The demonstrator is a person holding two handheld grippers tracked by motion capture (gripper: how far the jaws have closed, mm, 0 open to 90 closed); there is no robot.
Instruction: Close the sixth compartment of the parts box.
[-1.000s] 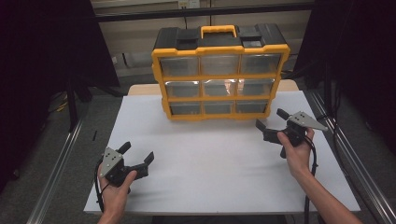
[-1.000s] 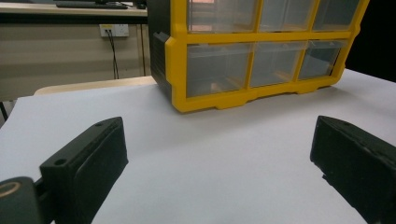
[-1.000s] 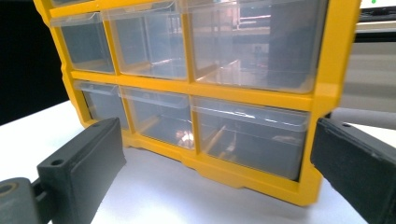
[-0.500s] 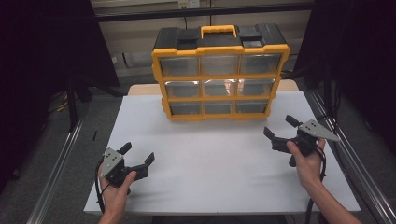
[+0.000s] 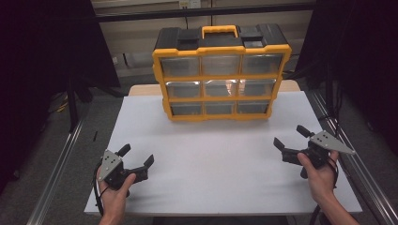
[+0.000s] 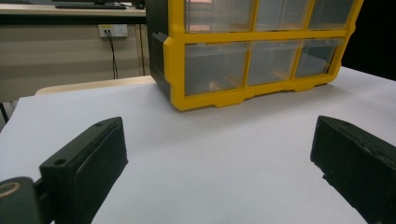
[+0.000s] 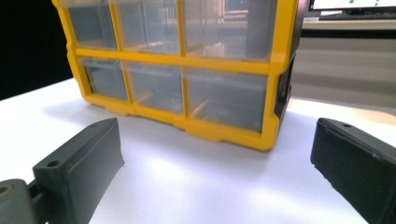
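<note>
Right tongs (image 5: 291,137) have drawn back toward the near right table (image 5: 225,159) edge since a second ago, farther from the yellow drawer organizer (image 5: 220,72); jaws wide, empty. Left tongs (image 5: 138,156) roughly unchanged near the front left, jaws wide, empty. Organizer stands upright at the table's far middle, drawers shut

Glossy plastic organizer (image 5: 220,75) — matt tabletop (image 5: 211,159)

Yellow-black drawer organizer (image 5: 220,75) upright at table's far middle; nine clear drawers (three rows) shut
</note>
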